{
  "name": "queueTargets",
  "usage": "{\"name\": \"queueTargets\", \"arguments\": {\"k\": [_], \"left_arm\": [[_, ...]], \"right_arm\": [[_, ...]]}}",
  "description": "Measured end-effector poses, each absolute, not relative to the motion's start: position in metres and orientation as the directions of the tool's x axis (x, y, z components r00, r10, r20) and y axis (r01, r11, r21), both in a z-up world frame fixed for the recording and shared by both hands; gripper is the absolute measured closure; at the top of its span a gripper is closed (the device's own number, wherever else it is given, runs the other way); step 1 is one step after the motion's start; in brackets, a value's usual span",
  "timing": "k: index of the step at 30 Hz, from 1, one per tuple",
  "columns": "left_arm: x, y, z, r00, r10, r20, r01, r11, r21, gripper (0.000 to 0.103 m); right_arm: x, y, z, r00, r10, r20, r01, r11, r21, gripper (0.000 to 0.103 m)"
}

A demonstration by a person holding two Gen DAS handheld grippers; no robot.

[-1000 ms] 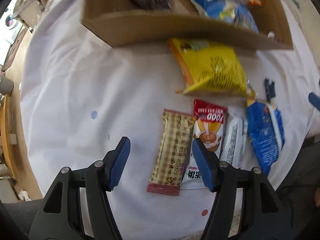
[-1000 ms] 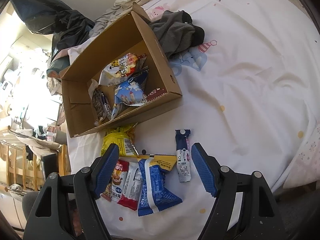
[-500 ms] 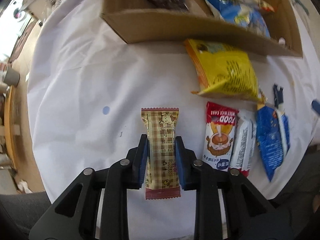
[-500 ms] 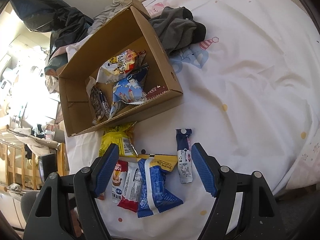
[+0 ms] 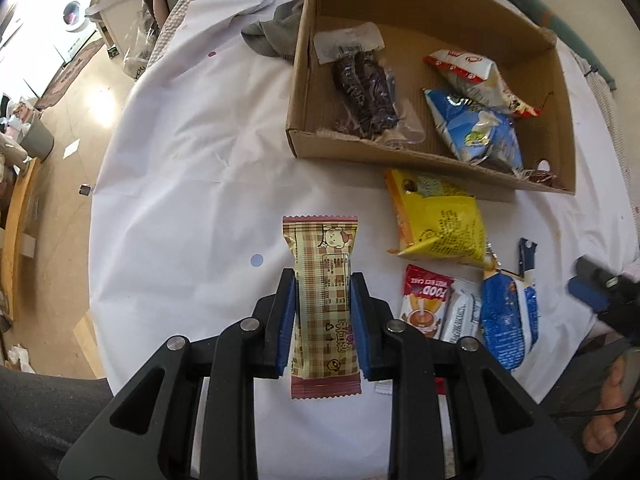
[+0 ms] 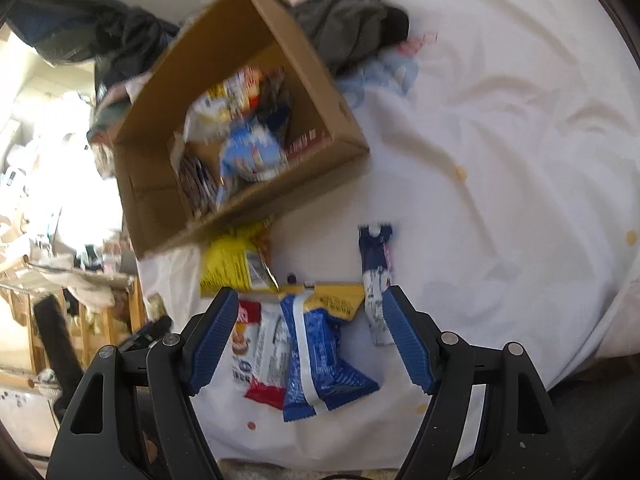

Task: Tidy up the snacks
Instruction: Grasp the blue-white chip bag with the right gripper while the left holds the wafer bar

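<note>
My left gripper (image 5: 323,284) is shut on a tan plaid snack bar (image 5: 322,268), which it holds lifted above the white sheet (image 5: 192,168). Beyond it lies an open cardboard box (image 5: 400,156) with several snack packs inside. On the sheet by the box lie a yellow bag (image 5: 440,220), a red rice-cake pack (image 5: 424,304), a white pack (image 5: 464,316) and a blue pack (image 5: 508,320). My right gripper (image 6: 308,320) stands open above the blue pack (image 6: 320,352), touching nothing. A slim navy stick (image 6: 376,276) lies beside its right finger.
A grey garment (image 6: 352,28) is heaped behind the box (image 6: 240,128). The sheet drops off at the left edge to a wooden floor (image 5: 80,92) with a bin (image 5: 38,142). A person's bare foot (image 5: 604,420) shows at the lower right.
My left gripper closed on the plaid bar and lifted it off the sheet; the box now shows further away and more fully. My right gripper stayed open in about the same place.
</note>
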State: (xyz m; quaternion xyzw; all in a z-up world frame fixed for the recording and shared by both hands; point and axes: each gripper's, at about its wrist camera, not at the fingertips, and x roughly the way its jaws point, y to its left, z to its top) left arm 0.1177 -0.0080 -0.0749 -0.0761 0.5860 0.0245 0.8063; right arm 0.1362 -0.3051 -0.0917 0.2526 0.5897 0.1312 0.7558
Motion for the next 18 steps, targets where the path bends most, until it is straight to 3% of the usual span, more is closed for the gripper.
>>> {"name": "queueTargets", "arguments": {"k": [10,15,18], "left_arm": [[0.123,0.003,-0.071,0.308,-0.117,-0.944,-0.151,0.974,-0.17,0.081],[0.123,0.007,-0.071,0.31,-0.121,-0.943,-0.163,0.97,-0.178,0.081],[0.122,0.009,-0.072,0.307,-0.12,-0.944,-0.172,0.969,-0.179,0.081]], "right_arm": [[0.144,-0.245,-0.131,0.055,0.38,-0.924,0.001,0.925,0.38,0.045],[0.144,-0.231,-0.142,0.015,0.305,-0.952,-0.039,0.952,0.305,0.07],[0.141,-0.233,-0.135,0.039,0.327,-0.944,-0.061,0.944,0.324,0.076]]}}
